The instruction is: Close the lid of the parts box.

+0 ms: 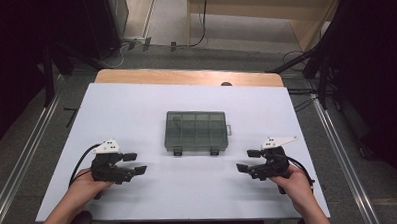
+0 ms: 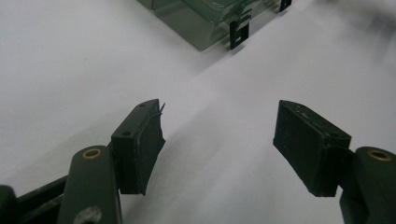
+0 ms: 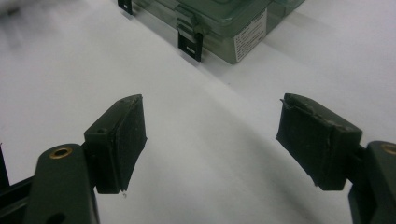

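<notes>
- Box [image 1: 196, 132]: a smoky see-through compartment case, lid down, lying flat on the white table [image 1: 136, 104] around its middle, long axis running left to right across the person's view
- Its two black latches [image 1: 178, 151] sit on the near long edge, facing the person; a small tab juts from its right short end
- Left gripper [image 1: 135, 163]: near the table's front left, jaws spread wide and holding nothing, pointed inward toward the centre
- Right gripper [image 1: 247, 160]: mirrored at the front right, jaws likewise wide apart and empty
- Box lies ahead of both grippers and between them, apart from each; neither touches it
- Left gripper view: the box's near left corner [image 2: 201, 23] and one latch show up and to the right of the jaws
- Right gripper view: the box's right end with a white label [image 3: 250, 39] and a latch [image 3: 190, 44] show up ahead, just left of centre
- Distance from each gripper to the box looks about even, so neither hand is clearly nearer
- My judgement: the latches, being on the near edge, call for each gripper to go forward and inward to its own latch
</notes>
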Demonstrator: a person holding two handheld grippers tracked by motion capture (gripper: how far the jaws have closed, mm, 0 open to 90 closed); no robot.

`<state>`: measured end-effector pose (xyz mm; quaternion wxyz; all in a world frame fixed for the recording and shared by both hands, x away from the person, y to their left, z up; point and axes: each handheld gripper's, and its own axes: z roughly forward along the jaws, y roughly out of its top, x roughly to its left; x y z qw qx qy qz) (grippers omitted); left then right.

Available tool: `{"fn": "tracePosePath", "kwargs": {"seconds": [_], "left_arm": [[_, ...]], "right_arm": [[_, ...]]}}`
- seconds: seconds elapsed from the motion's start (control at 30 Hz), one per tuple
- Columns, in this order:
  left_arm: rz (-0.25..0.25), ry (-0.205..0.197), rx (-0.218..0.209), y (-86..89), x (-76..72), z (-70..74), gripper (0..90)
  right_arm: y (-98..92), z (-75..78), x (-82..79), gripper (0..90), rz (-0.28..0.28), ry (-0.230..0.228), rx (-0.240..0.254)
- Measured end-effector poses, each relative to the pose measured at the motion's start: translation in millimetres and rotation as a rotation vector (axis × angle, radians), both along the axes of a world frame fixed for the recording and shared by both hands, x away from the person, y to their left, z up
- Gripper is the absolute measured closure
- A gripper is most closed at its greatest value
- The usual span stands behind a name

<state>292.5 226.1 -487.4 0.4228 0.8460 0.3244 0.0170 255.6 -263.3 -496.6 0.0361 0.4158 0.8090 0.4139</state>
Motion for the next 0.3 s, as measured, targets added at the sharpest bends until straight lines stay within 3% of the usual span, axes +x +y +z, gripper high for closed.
{"fn": "tracePosePath", "kwargs": {"seconds": [0.3], "left_arm": [[0.004, 0.003, 0.001, 0.3, 0.4, -0.1, 32.0]], "right_arm": [[-0.5, 0.3, -0.1, 24.5, -0.004, -0.002, 0.0]]}}
